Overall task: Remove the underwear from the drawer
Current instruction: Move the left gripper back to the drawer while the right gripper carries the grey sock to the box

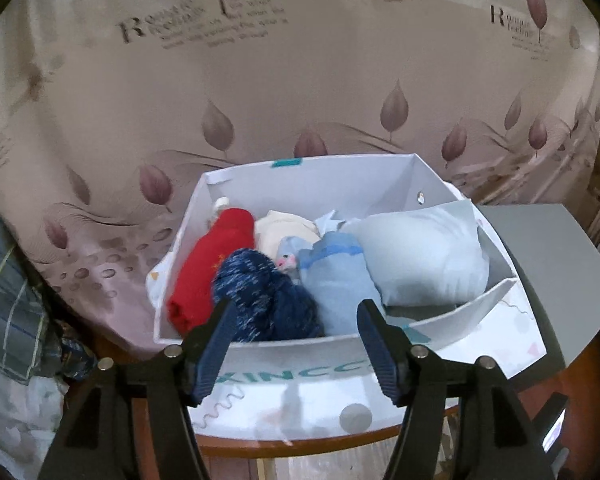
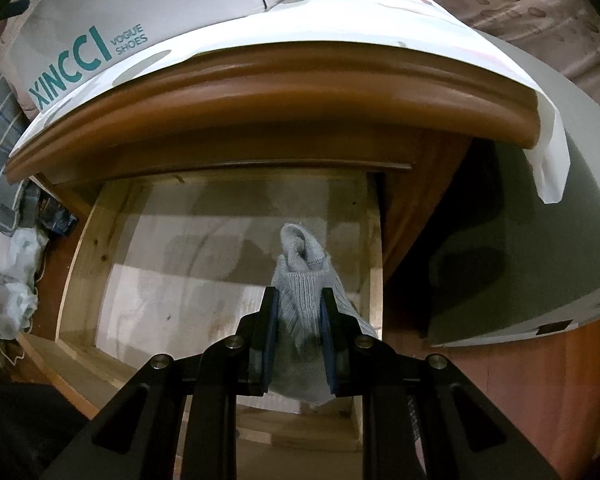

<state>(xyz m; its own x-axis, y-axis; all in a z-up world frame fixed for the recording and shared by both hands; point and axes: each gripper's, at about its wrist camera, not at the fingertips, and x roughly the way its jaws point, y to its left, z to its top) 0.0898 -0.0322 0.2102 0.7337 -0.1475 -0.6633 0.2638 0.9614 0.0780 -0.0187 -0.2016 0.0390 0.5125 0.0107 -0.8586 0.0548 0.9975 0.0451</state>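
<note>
Your right gripper (image 2: 299, 300) is pinching a grey knit roll (image 2: 304, 280), probably the underwear, its pads pressed on the sides. Just beyond and below it lies the open drawer (image 2: 220, 240), otherwise bare. Your left gripper (image 1: 296, 316) stands spread with nothing between the fingers. Just ahead of it sits the white box (image 1: 300, 176), with a navy roll (image 1: 260, 288) nearest.
</note>
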